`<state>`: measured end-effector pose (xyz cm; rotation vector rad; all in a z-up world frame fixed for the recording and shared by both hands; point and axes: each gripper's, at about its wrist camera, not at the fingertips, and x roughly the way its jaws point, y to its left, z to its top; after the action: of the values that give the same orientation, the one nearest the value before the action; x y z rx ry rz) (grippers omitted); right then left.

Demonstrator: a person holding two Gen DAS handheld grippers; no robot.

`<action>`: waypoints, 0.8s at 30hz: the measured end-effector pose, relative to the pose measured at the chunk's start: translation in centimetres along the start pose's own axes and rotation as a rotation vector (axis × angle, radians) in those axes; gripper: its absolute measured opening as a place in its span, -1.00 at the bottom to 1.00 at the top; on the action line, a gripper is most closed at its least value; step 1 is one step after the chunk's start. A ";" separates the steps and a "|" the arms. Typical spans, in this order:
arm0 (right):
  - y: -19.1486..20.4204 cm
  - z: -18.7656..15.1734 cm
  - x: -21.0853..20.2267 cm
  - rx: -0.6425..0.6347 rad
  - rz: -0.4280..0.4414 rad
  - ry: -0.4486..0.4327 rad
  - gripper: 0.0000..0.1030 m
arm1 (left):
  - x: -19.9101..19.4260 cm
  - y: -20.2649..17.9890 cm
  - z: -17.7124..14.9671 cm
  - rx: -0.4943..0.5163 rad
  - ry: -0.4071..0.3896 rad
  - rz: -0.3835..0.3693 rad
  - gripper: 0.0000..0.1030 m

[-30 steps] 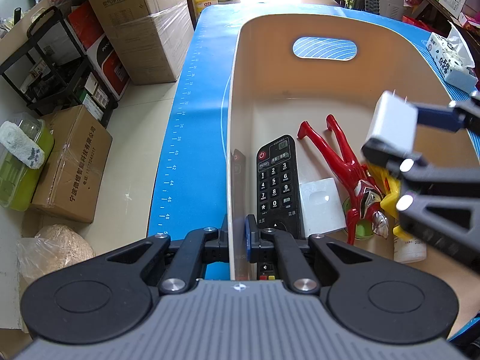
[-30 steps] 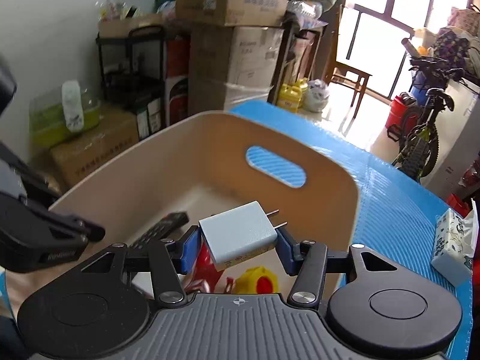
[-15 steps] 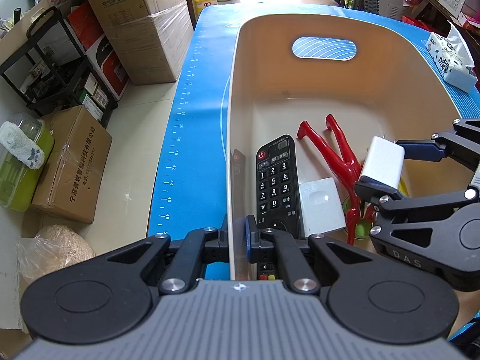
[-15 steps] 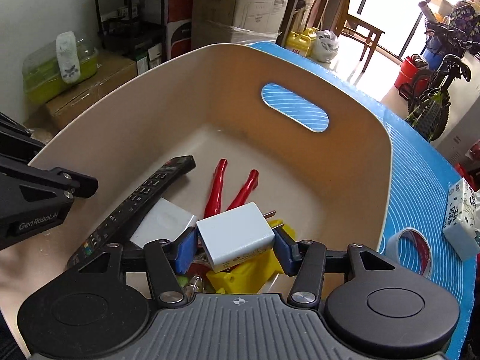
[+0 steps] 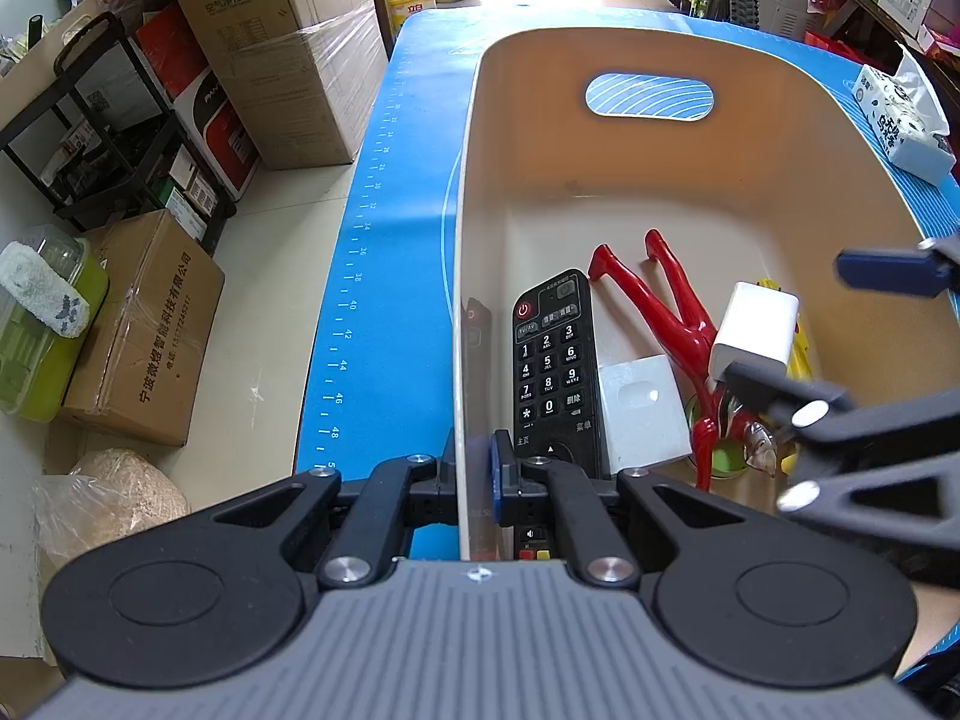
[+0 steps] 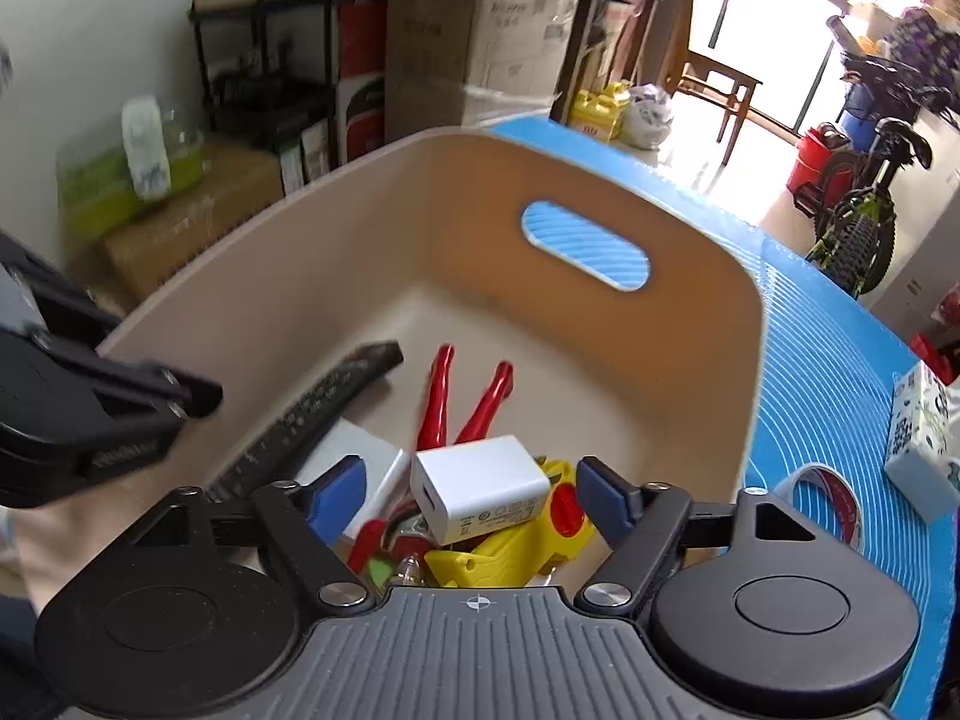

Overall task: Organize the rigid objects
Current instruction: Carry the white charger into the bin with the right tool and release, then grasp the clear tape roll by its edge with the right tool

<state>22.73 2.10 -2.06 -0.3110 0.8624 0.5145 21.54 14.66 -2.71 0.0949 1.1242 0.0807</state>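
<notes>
A beige plastic bin [image 5: 468,192] [image 6: 750,348] stands on the blue mat. My left gripper [image 5: 474,468] is shut on the bin's near left wall. My right gripper [image 6: 471,495] [image 5: 840,324] is open inside the bin. A white charger plug [image 6: 480,495] [image 5: 753,330] sits loose between its blue pads, on the pile. Under it lie a red toy figure [image 5: 672,312] [image 6: 441,396], a yellow toy [image 6: 516,546], a black remote [image 5: 552,360] [image 6: 324,402] and a white box [image 5: 642,408].
A tissue pack [image 5: 900,114] [image 6: 921,438] and a tape roll [image 6: 822,498] lie on the blue mat [image 5: 384,276] right of the bin. Cardboard boxes [image 5: 144,324], a black rack [image 5: 102,138] and a green container [image 5: 36,336] stand on the floor to the left.
My right gripper lowered the white charger into the bin, then opened its jaws and let it go onto the toys. The left gripper kept its hold on the bin wall.
</notes>
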 end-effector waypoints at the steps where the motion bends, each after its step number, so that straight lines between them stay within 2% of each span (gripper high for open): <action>1: -0.4 0.1 -0.5 0.013 -0.006 -0.012 0.59 | 0.0 0.0 0.0 0.000 0.000 0.000 -0.82; 3: -1.3 0.4 -1.6 0.034 -0.024 -0.041 0.61 | 0.0 0.0 0.0 0.000 0.000 0.000 -0.82; 8: -4.2 1.0 -4.5 0.119 -0.064 -0.132 0.86 | 0.0 0.0 0.0 0.001 0.000 0.001 -0.82; 13: -7.5 0.7 -6.1 0.197 -0.109 -0.188 0.95 | 0.0 0.0 0.0 0.000 0.000 0.000 -0.82; 20: -12.5 -1.2 -5.8 0.252 -0.206 -0.159 0.95 | 0.0 0.0 -0.1 0.001 0.000 0.004 -0.81; 24: -15.2 -3.0 -4.2 0.272 -0.268 -0.110 0.95 | 0.0 0.1 0.0 0.000 0.001 0.005 -0.81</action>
<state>26.88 -13.19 0.23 -0.1437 0.7585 0.1599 21.51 14.75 -2.70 0.0979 1.1252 0.0848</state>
